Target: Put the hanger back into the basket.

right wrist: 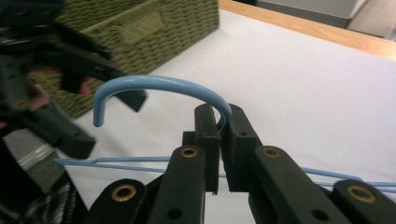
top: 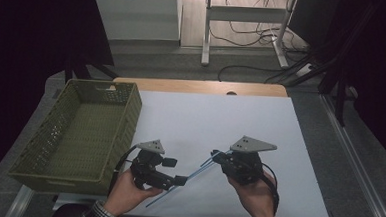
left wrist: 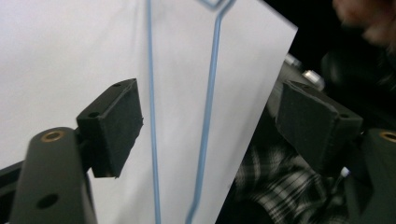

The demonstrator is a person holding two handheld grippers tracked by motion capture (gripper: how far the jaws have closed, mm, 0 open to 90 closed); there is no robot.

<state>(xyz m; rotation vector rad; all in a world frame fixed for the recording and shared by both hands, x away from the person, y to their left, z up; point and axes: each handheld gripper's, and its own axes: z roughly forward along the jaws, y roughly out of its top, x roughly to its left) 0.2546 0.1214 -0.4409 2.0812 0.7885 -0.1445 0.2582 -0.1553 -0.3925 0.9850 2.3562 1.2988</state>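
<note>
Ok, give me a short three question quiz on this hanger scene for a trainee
1. True or false: the right hand-held gripper is shut on the blue hanger.
2. Do the left hand-held gripper pads press the hanger wires?
3. Which side of the white mat is the green basket on in the high view: A left, B right?

Key: 1 true. 2 no, its jaws stand apart around the wires. 3 A.

No text, label, brand, number or sign can be read anywhere — not on the basket, the white sheet, the hanger or the gripper plates — every surface is plain
</note>
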